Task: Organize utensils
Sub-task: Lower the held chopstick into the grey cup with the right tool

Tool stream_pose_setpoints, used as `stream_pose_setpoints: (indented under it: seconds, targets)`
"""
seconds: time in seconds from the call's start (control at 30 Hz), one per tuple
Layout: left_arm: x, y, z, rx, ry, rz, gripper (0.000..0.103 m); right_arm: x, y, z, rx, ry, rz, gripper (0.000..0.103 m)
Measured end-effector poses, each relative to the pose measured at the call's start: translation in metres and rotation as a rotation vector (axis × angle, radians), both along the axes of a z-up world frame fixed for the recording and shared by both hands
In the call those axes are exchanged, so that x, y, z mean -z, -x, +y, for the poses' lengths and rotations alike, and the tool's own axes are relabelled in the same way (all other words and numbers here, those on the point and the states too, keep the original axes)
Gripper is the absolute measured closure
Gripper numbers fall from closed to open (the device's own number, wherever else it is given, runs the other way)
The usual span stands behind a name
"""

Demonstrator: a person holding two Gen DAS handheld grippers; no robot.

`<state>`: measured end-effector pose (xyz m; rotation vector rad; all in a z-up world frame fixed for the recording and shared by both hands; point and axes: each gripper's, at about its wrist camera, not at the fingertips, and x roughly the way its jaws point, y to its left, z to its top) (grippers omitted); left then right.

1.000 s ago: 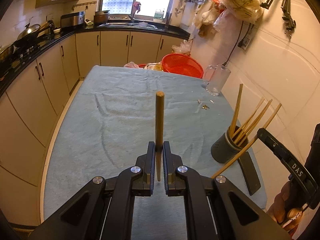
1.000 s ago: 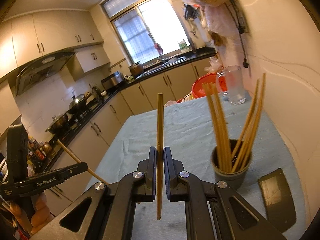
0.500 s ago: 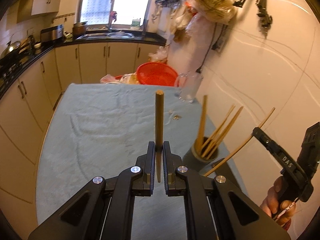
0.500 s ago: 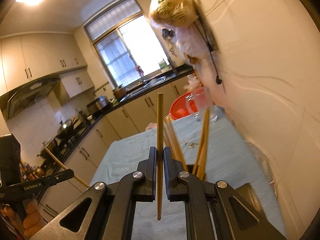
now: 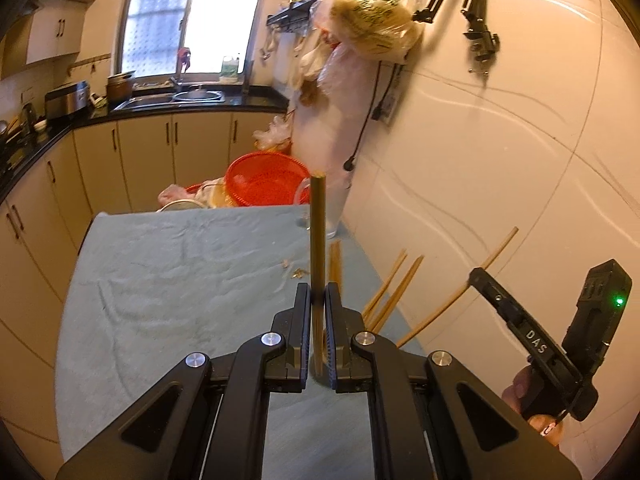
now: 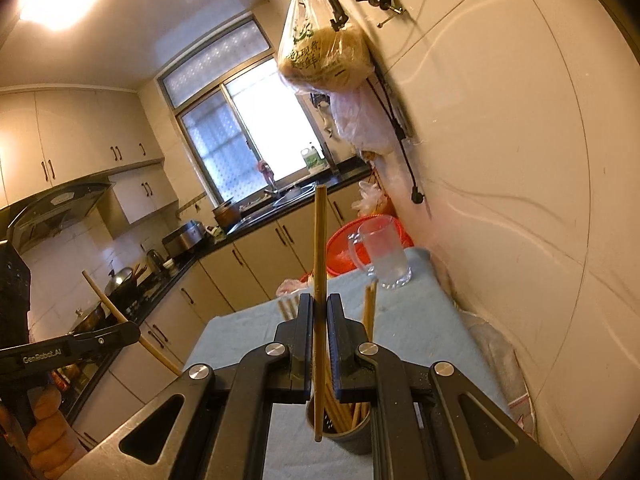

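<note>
One chopstick is clamped in each gripper, and both are carried toward the same grey holder cup [image 6: 347,434]. The right gripper [image 6: 319,322] is closed tightly on a pale chopstick [image 6: 320,264], held upright across the jaws so that its long axis runs from above the fingers down past them. Its lower tip is seen just over the mouth of the holder cup, which sits directly below and slightly ahead of the jaws, already filled with several other chopsticks [image 6: 369,308] leaning against its rim. The right gripper is therefore judged to be the nearer one, and the coming move is judged to be a straight lowering along the stick's own axis.

The left gripper [image 5: 318,322] is likewise closed on a darker chopstick [image 5: 318,236], also held upright between the fingers. From it, the cup itself is hidden behind the gripper body; only the leaning sticks [image 5: 394,288] are seen just to the right of the jaws, so a sideways shift to the right is judged necessary before any drop. The cup stands on a blue-grey table cloth [image 5: 180,272] close to the wall.
</note>
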<state>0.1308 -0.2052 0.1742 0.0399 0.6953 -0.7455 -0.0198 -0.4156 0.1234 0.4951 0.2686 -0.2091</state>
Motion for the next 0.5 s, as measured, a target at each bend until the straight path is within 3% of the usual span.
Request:
stream_pose_setpoints:
  seconds: [0.2,0.5]
  targets:
    - [0.008,-0.01,-0.025,0.025,-0.001,0.019,0.096,0.001,-0.011,-0.011,0.02,0.01,0.007,0.095]
    - [0.044,-0.029,-0.047,0.039,-0.008,0.082,0.097,0.028,-0.038,-0.023,0.028,-0.005,0.081,0.095]
